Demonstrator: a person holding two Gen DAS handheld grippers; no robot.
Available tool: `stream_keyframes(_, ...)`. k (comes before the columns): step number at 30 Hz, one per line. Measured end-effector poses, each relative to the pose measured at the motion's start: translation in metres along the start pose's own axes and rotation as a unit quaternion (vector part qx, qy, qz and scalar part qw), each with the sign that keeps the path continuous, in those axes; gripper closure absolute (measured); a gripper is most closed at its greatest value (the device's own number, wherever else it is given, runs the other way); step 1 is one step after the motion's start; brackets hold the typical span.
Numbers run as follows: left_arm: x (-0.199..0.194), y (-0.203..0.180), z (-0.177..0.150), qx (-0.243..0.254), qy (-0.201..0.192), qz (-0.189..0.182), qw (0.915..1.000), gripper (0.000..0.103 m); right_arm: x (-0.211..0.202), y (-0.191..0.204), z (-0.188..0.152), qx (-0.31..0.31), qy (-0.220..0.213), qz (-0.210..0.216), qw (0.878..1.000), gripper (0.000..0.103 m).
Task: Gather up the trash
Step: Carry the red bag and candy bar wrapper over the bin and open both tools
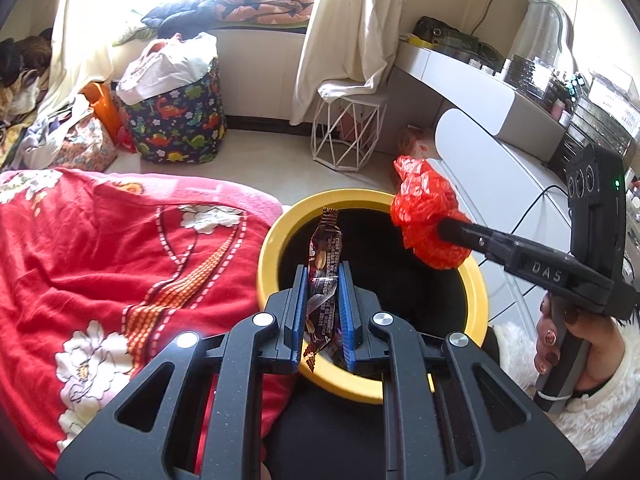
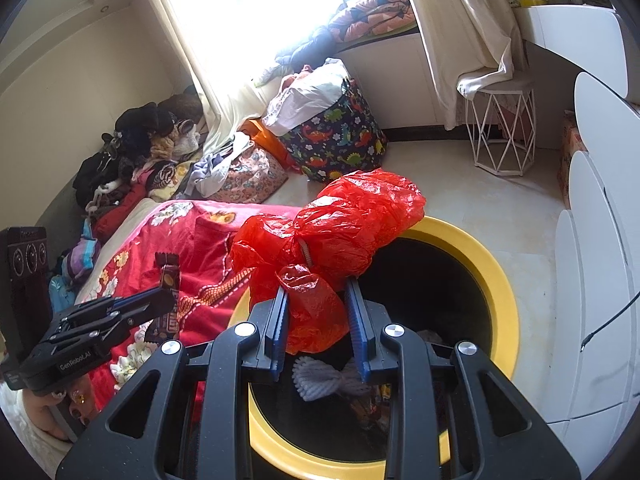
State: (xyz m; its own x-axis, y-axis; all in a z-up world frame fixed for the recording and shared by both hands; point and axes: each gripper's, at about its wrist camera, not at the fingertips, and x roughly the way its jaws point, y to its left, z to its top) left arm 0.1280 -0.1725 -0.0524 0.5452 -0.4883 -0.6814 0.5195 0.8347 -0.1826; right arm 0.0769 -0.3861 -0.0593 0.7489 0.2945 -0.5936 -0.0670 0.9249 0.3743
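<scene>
My left gripper [image 1: 323, 276] is shut on a dark brown snack wrapper [image 1: 325, 256], which stands upright between the blue pads over the near part of the yellow-rimmed bin [image 1: 269, 248]. My right gripper [image 2: 318, 292] is shut on a crumpled red plastic bag [image 2: 340, 220] and holds it above the bin's yellow rim [image 2: 496, 276]. In the left wrist view the red plastic bag [image 1: 426, 220] hangs over the bin's far right rim at the tip of the right gripper [image 1: 444, 228]. The right wrist view shows the left gripper [image 2: 168, 304] at lower left with the snack wrapper [image 2: 168, 284]. Some trash lies in the dark bin.
A bed with a red flowered blanket [image 1: 100, 264] lies left of the bin. A dinosaur-print basket [image 1: 176, 124], a white wire stool [image 1: 346, 132] and bags stand on the floor by the window. White drawers [image 2: 592, 280] and a cluttered desk [image 1: 520, 92] border the right side.
</scene>
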Motion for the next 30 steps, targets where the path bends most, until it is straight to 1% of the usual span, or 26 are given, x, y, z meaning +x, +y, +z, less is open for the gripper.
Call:
stream_keyframes(7, 0.018, -0.019, 0.008, 0.01, 0.006, -0.014, 0.9998, 0.093, -0.007, -0.013, -0.009, 0.001, 0.016, -0.009, 1.0, 0.076)
stream_keyframes(19, 0.04, -0.039, 0.028, 0.011, 0.013, -0.019, 0.9997, 0.093, -0.018, -0.027, -0.021, -0.003, 0.031, -0.013, 0.999, 0.075)
stream_keyframes(20, 0.042, -0.04, 0.03, 0.01, 0.013, -0.02, 0.9997, 0.093, -0.018, -0.028, -0.022, -0.004, 0.032, -0.013, 0.999, 0.073)
stream_keyframes(22, 0.045, -0.042, 0.034, 0.009, 0.015, -0.022, 0.9996, 0.092, -0.019, -0.028, -0.022, -0.005, 0.036, -0.017, 0.999, 0.063)
stream_keyframes(23, 0.047, -0.042, 0.035, 0.008, 0.016, -0.022, 0.9996, 0.092, -0.02, -0.029, -0.022, -0.002, 0.036, -0.02, 0.999, 0.056)
stream_keyframes(25, 0.05, -0.042, 0.038, 0.003, 0.018, -0.024, 0.9995, 0.092, -0.02, -0.03, -0.023, -0.001, 0.036, -0.02, 0.999, 0.055)
stream_keyframes(27, 0.052, -0.043, 0.041, -0.001, 0.021, -0.027, 0.9994, 0.092, -0.022, -0.031, -0.024, -0.001, 0.037, -0.025, 0.999, 0.051)
stream_keyframes(29, 0.055, -0.044, 0.043, -0.003, 0.023, -0.028, 0.9993, 0.086, -0.024, -0.032, -0.025, 0.002, 0.034, -0.027, 0.999, 0.047)
stream_keyframes(30, 0.055, -0.045, 0.043, -0.004, 0.024, -0.028, 0.9993, 0.076, -0.025, -0.033, -0.025, 0.003, 0.032, -0.029, 0.999, 0.044)
